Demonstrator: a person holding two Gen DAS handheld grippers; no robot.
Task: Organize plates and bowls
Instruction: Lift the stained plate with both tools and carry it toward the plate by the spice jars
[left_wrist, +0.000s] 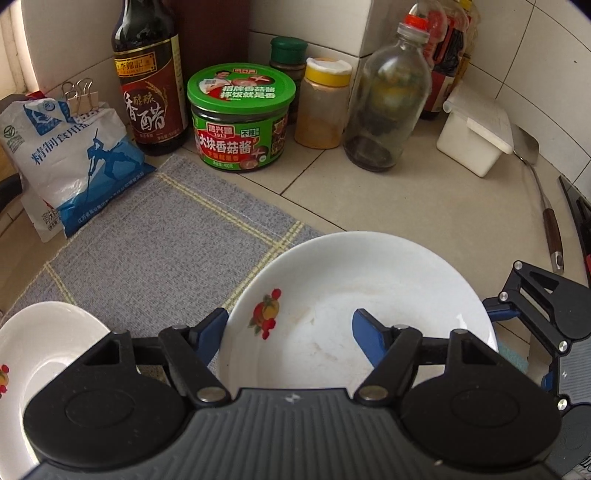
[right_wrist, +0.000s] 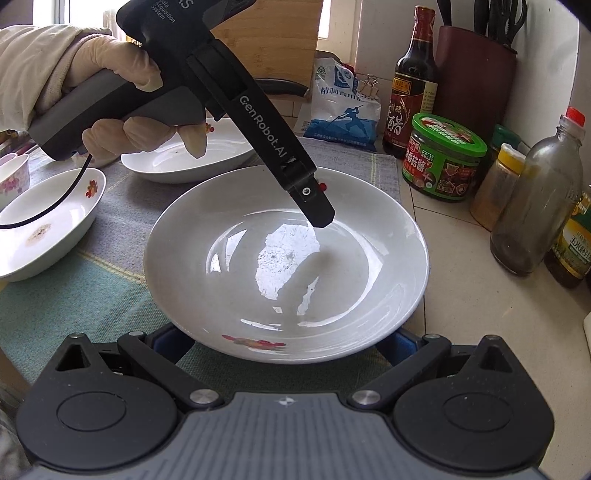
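Note:
A white deep plate (left_wrist: 354, 295) with a fruit print lies at the grey mat's edge; it also shows in the right wrist view (right_wrist: 288, 266). My left gripper (left_wrist: 290, 328) is open, one blue finger (left_wrist: 210, 326) outside the plate's left rim and the other (left_wrist: 369, 336) over its inside. In the right wrist view the left gripper (right_wrist: 317, 214) points down into the plate. My right gripper (right_wrist: 286, 341) is open, its blue fingers partly hidden under the plate's near rim. Other white plates lie to the left (right_wrist: 48, 225) (right_wrist: 184, 158) (left_wrist: 40, 354).
Along the tiled back wall stand a salt bag (left_wrist: 74, 162), a vinegar bottle (left_wrist: 151, 85), a green-lidded jar (left_wrist: 240, 118), a spice jar (left_wrist: 325, 103), a glass bottle (left_wrist: 388, 107) and a white box (left_wrist: 476, 140). A spatula (left_wrist: 546, 206) lies at the right. A small patterned bowl (right_wrist: 13, 177) sits at the far left.

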